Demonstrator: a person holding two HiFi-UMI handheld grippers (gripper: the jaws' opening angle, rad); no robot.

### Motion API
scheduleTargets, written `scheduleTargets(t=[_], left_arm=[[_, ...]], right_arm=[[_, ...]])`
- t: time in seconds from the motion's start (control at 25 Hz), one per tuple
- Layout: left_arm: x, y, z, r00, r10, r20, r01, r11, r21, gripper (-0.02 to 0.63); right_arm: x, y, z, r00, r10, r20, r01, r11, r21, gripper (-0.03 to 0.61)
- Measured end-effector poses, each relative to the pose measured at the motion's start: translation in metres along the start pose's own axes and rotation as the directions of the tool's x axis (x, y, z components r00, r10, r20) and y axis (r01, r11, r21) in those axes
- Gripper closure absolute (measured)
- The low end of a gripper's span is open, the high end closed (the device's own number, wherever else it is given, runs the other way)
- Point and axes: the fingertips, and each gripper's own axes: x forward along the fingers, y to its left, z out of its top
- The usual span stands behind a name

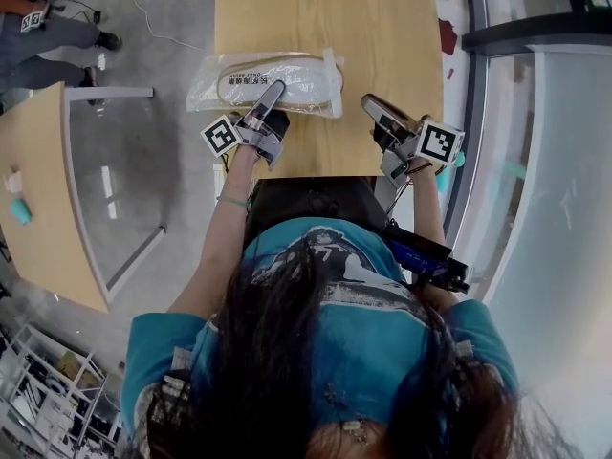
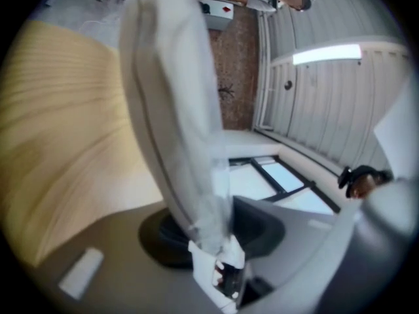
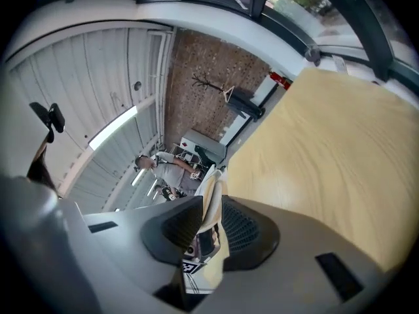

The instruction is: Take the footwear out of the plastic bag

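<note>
A clear plastic bag [image 1: 306, 82] lies across the wooden table [image 1: 382, 27], and the pale footwear [image 1: 239, 80] shows through it. My left gripper [image 1: 275, 88] reaches onto the bag's near edge. In the left gripper view the bag [image 2: 170, 90] rises as a whitish band from between the pads, and the left gripper [image 2: 213, 231] is shut on it. My right gripper [image 1: 368, 101] hangs just right of the bag's end, apart from it. In the right gripper view the right gripper [image 3: 211, 208] has its jaws slightly apart. A cream strip shows in the gap; I cannot tell what it is.
A second wooden table [image 1: 38, 189] with a teal object [image 1: 19, 208] stands at the left, over bare floor. A person's legs [image 1: 48, 36] are at the top left. A glass partition [image 1: 564, 161] runs along the right. Another person [image 3: 163, 169] stands far off.
</note>
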Motion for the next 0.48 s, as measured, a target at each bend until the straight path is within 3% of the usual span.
scheduleTargets(t=[0.2, 0.32, 0.48], left_arm=[[0.001, -0.013, -0.008, 0.998, -0.052, -0.040, 0.053, 0.998, 0.026, 0.479], [0.001, -0.020, -0.011, 0.997, -0.064, -0.044, 0.064, 0.998, 0.012, 0.479], [0.000, -0.029, -0.010, 0.996, -0.080, -0.035, 0.080, 0.997, 0.007, 0.482]], right_arm=[[0.019, 0.014, 0.010, 0.998, -0.019, -0.065, 0.009, 0.987, -0.161, 0.446], [0.033, 0.024, 0.005, 0.992, -0.038, -0.118, 0.008, 0.968, -0.249, 0.442], [0.038, 0.023, 0.001, 0.988, -0.041, -0.149, 0.004, 0.971, -0.239, 0.442]])
